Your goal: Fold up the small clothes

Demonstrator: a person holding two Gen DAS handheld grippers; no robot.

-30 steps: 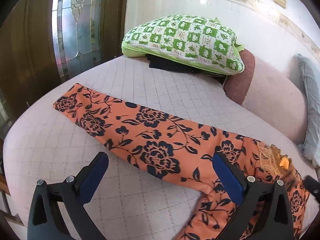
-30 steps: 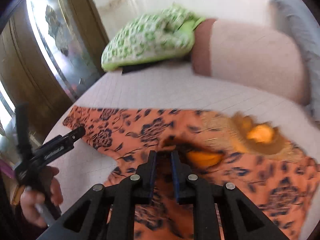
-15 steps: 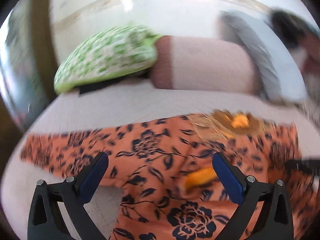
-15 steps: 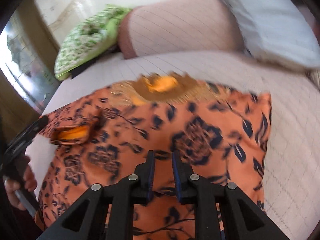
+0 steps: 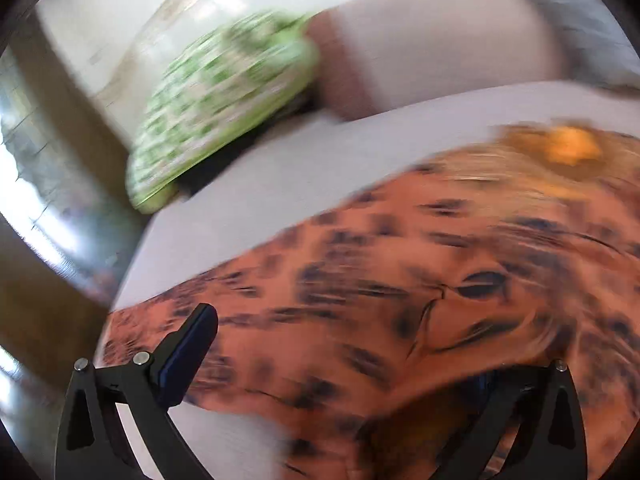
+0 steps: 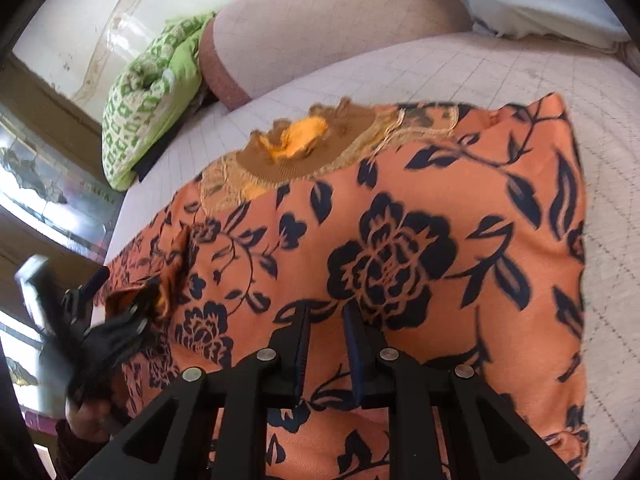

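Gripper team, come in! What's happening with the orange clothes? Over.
Left gripper open, cloth over one finger. Right gripper nearly shut, over orange garment on bed. Green pillow clear of it.

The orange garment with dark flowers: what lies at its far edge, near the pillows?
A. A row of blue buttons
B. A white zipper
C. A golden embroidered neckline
C: in the right wrist view, the orange floral garment ends in a golden-brown embroidered neckline.

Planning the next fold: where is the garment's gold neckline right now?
In the right wrist view, the gold neckline lies at the orange garment's far edge, left of centre, toward the green pillow.
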